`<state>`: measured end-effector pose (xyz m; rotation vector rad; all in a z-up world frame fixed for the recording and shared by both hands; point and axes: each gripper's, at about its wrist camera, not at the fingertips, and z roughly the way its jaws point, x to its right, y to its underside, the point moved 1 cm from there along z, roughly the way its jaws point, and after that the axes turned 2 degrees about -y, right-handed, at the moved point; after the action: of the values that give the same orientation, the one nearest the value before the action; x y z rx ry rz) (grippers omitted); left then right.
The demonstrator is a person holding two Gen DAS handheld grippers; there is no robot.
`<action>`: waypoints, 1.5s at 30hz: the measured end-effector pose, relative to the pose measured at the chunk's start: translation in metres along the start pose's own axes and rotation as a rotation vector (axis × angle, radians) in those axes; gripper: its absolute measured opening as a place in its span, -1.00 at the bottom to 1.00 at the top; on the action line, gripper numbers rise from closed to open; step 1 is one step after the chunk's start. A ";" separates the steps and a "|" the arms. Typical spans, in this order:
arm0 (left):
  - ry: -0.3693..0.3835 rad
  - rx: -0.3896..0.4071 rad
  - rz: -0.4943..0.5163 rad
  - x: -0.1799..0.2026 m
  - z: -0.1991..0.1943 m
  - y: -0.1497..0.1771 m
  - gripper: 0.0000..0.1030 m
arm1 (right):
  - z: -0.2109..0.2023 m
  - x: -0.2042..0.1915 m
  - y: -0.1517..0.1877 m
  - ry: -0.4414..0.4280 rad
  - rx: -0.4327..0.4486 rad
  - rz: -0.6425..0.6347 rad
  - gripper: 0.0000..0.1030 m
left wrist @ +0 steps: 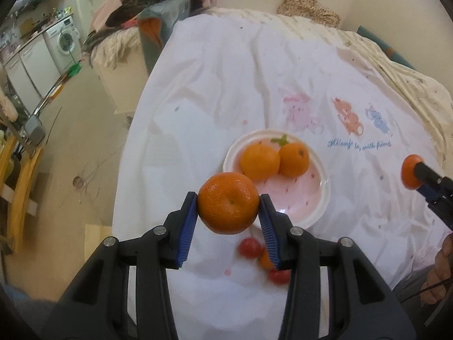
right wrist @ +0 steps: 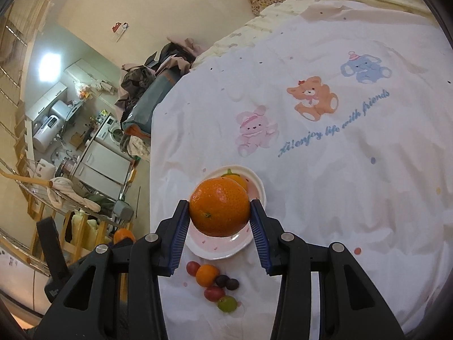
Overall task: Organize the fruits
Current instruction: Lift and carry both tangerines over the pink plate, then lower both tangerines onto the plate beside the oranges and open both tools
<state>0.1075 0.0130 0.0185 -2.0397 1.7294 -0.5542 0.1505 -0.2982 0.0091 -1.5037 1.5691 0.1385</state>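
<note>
Orange loads: your left gripper [left wrist: 228, 205] clamps 1 mandarin [left wrist: 228, 202]; your right gripper [right wrist: 219, 211] clamps another mandarin [right wrist: 219, 207].
Plate [left wrist: 311, 209]: 2 mandarins there already, so yours likely follow.

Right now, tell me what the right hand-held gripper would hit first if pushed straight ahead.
Probably the plate: the right hand-held gripper, shut on an orange, points down at it. Depth is unclear.
</note>
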 end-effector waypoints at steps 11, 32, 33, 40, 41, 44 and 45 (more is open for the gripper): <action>0.023 -0.022 0.061 0.024 0.047 -0.047 -0.24 | 0.053 -0.006 -0.027 0.026 -0.103 -0.069 -0.13; 0.110 -0.192 0.111 0.065 0.176 -0.084 -0.24 | 0.151 0.040 -0.038 0.080 -0.282 -0.056 -0.12; 0.113 -0.195 0.115 0.066 0.179 -0.085 -0.24 | 0.152 0.041 -0.039 0.081 -0.284 -0.057 -0.12; 0.142 -0.236 0.118 0.071 0.192 -0.084 -0.22 | 0.160 0.043 -0.036 0.085 -0.304 -0.066 -0.12; 0.140 -0.241 0.121 0.071 0.193 -0.084 -0.19 | 0.160 0.043 -0.035 0.083 -0.306 -0.065 -0.12; 0.148 -0.247 0.109 0.069 0.190 -0.085 0.44 | 0.162 0.043 -0.035 0.083 -0.309 -0.065 -0.12; 0.152 -0.240 0.101 0.068 0.188 -0.086 0.55 | 0.163 0.043 -0.035 0.083 -0.310 -0.066 -0.12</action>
<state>0.2910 -0.0319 -0.0894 -2.1000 2.0636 -0.5017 0.2722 -0.2339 -0.0939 -1.8196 1.6156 0.2954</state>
